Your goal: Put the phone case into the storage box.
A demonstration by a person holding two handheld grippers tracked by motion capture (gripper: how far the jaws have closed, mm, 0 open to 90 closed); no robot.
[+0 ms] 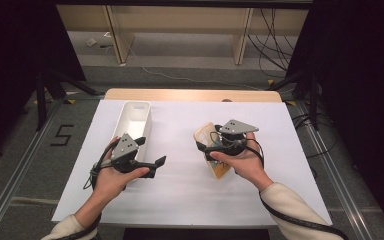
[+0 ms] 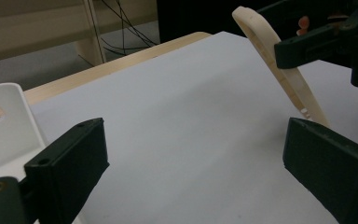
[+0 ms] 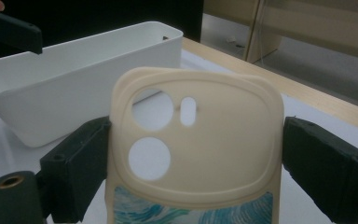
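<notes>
Cream silicone, the phone case [image 3: 193, 154] has round camera cut-outs and a blue swirl print; the right claw [image 3: 191, 172] is clamped across its sides, holding it tilted above the white-covered tabletop [image 1: 180, 180]. Left claw [image 2: 200, 172] stands apart beside a white bin [image 1: 135, 120]. Cables cross the grey floor [image 1: 180, 70] behind.

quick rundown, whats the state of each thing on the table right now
phone case: tilted up off the sheet, held between the right tool's jaws
white bin: upright, nothing seen inside it
right tool: shut on the phone case
left tool: open, holding nothing, just above the sheet beside the bin
white sheet: flat across the tabletop
</notes>
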